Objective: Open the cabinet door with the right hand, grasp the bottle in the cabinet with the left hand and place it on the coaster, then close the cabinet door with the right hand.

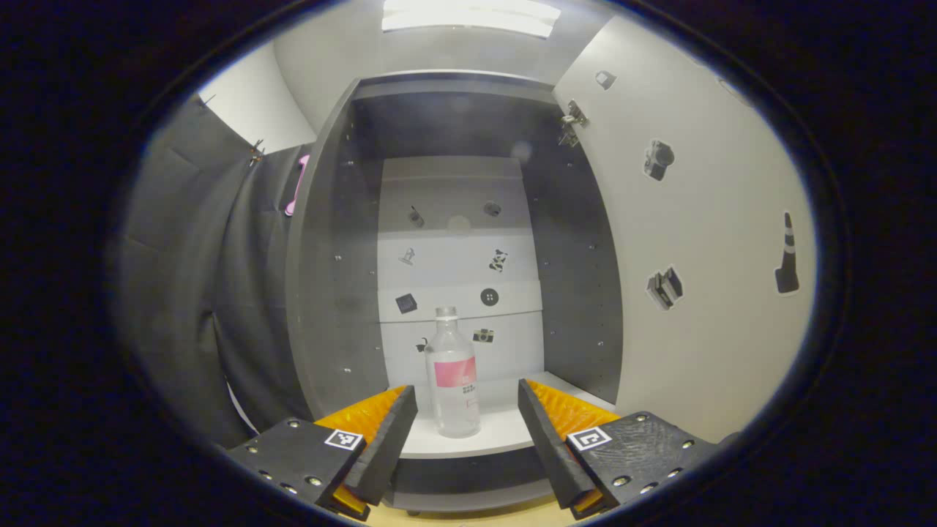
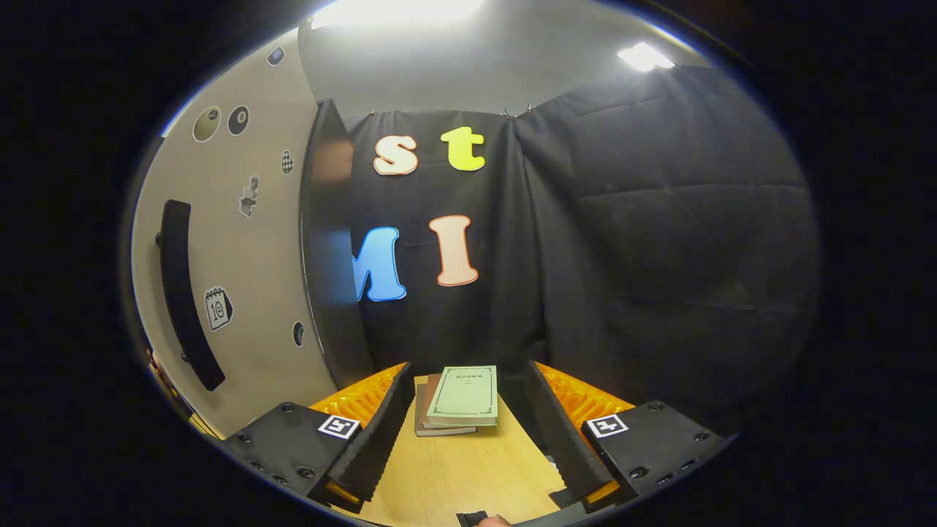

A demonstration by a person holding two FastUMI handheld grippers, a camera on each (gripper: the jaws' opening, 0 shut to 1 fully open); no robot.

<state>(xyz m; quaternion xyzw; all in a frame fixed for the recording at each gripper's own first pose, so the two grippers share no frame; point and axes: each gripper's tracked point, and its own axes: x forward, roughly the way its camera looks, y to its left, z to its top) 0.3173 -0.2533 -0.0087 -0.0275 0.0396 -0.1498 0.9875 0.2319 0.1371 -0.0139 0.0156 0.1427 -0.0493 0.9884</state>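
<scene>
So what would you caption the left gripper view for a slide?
Open left gripper faces a clear bottle standing upright on the shelf of the open cabinet.

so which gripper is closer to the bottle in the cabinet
Left. The left gripper faces the bottle, open just before it. The right gripper points at books on the table.

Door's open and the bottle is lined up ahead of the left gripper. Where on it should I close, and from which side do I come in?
Grip the bottle on its straight body, around the label band, not the narrow neck. It stands upright near the front of the cabinet shelf, so probably come straight in from the open front, level. The left gripper is open, its fingers either side of the bottle in view.
</scene>
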